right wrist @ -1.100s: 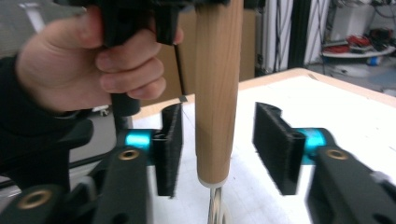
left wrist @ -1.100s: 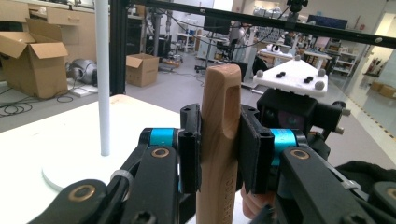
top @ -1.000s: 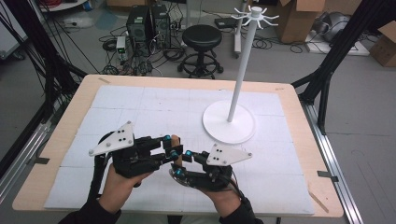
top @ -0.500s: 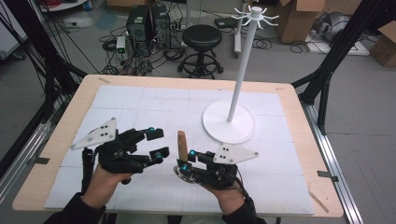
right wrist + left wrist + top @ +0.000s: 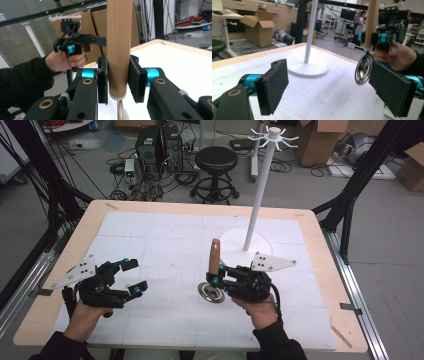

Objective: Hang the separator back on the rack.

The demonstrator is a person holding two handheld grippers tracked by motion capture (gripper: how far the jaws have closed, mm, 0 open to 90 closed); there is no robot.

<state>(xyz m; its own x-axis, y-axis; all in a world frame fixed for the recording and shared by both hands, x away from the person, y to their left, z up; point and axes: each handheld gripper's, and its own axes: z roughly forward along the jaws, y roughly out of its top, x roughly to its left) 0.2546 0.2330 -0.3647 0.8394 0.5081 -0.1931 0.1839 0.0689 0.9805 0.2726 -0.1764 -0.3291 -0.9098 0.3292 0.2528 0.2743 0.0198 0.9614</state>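
A utensil with a wooden handle (image 5: 215, 254) and a round metal head (image 5: 210, 292) stands upright, head down near the mat. My right gripper (image 5: 216, 272) is shut on the handle's lower end (image 5: 118, 47); its jaws have just been closing tighter on it. My left gripper (image 5: 133, 276) hovers low at the table's left, well apart from the utensil. Its jaws have just been opening and stand wide with nothing between the pads (image 5: 275, 85). Beyond them, the left gripper view shows the utensil's head (image 5: 362, 71) hanging.
A white rack with a tall pole (image 5: 259, 190), hooks on top and a round base (image 5: 235, 242) stands at the table's back right, just behind the utensil. A white gridded mat (image 5: 165, 245) covers the wooden table. A stool (image 5: 216, 157) and boxes stand on the floor beyond.
The two grippers were together at the middle. My left gripper opened, let go and drew away to the left and down. The right one shifted right with the utensil, handle now upright.
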